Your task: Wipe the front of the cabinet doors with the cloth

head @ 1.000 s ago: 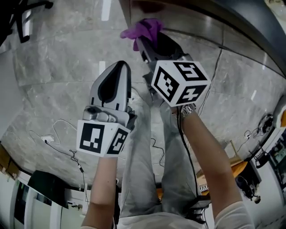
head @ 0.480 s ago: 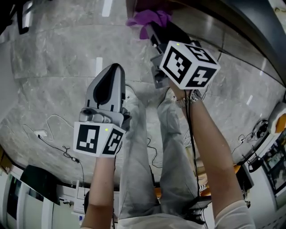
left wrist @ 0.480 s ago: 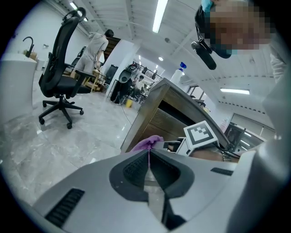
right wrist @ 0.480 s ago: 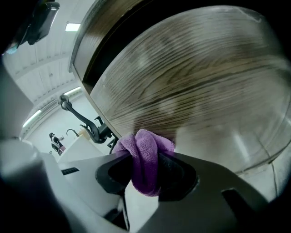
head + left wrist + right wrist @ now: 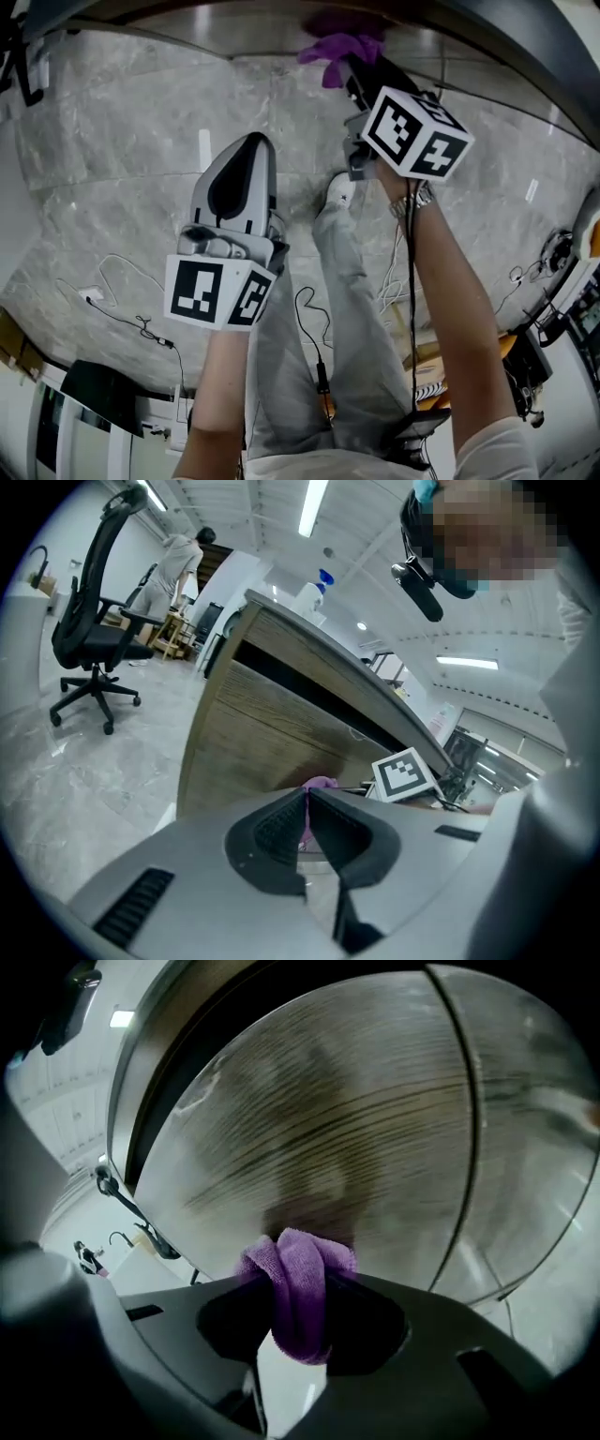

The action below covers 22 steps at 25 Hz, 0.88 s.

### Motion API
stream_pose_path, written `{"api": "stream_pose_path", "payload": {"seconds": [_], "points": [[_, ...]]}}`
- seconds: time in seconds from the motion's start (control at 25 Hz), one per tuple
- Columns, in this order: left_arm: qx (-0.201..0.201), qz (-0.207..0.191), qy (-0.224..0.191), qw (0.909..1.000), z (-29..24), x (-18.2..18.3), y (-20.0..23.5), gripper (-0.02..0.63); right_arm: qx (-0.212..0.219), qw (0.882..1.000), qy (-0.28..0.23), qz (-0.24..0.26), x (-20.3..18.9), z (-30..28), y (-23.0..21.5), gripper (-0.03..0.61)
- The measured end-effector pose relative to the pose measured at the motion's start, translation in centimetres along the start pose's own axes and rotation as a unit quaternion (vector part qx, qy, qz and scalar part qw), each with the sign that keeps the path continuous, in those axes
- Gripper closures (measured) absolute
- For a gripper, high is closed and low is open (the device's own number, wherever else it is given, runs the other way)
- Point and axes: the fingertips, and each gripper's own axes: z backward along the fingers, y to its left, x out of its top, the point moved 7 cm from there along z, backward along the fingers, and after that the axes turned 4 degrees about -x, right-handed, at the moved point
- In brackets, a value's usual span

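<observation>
The right gripper (image 5: pixel 300 1309) has its jaws squeezed on a soft purple cloth (image 5: pixel 298 1288). The cloth is bunched up. Its front lump pokes out past the jaw tips, right up at the brown wooden cabinet door (image 5: pixel 356 1129). I cannot tell if it touches the wood. A thin dark line (image 5: pixel 473 1147) runs down the wood to the right of the cloth, where one door ends and the next one starts. There is a lot of bare door on both sides of the cloth.

The left gripper (image 5: pixel 307 801) has its jaws pressed together with nothing between them. It hangs back from the cabinet, beside the person's grey trouser legs (image 5: pixel 347 309) and over the grey marble floor (image 5: pixel 112 169). Its view shows the cabinet's left corner edge (image 5: pixel 197 752). Past that edge the floor is open up to a black office chair (image 5: pixel 89 621). A white spray bottle (image 5: pixel 314 588) stands on the grey cabinet top (image 5: pixel 328 644). Thin cables (image 5: pixel 122 309) lie on the floor near the person's feet.

One second ago, in the head view, the cloth and the right gripper were lower and more to the left. Now they are higher and further right along the cabinet. The left gripper is in almost the same spot, with its jaws still together.
</observation>
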Motion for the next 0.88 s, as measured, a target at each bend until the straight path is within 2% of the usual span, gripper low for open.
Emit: {"api": "stream_pose_path", "payload": {"seconds": [0.2, 0.44, 0.52, 0.6, 0.72, 0.88], "points": [[-0.033, -0.015, 0.018, 0.9992, -2.9, -1.9, -4.8, 0.597, -0.031, 0.999, -0.006, -0.006, 0.4, 2.1, -6.8, 0.442], [-0.03, -0.014, 0.035, 0.9988, -4.5, -3.7, -6.9, 0.597, -0.044, 0.999, -0.01, -0.007, 0.6, 3.4, -11.1, 0.442], [-0.03, -0.015, 0.036, 0.9988, -4.9, -3.7, -6.8, 0.597, -0.055, 0.998, -0.018, -0.017, 0.7, 3.6, -11.7, 0.442], [-0.033, -0.014, 0.035, 0.9987, -5.1, -3.6, -6.7, 0.597, -0.073, 0.996, -0.027, -0.046, 0.2, 4.0, -12.0, 0.442], [-0.041, -0.012, 0.033, 0.9986, -5.2, -3.2, -6.7, 0.597, -0.087, 0.993, -0.017, -0.083, -1.7, 4.3, -11.3, 0.442], [-0.055, -0.009, 0.026, 0.9981, -4.7, -2.2, -6.2, 0.597, -0.072, 0.994, 0.016, -0.077, -4.4, 3.6, -8.0, 0.442]]}}
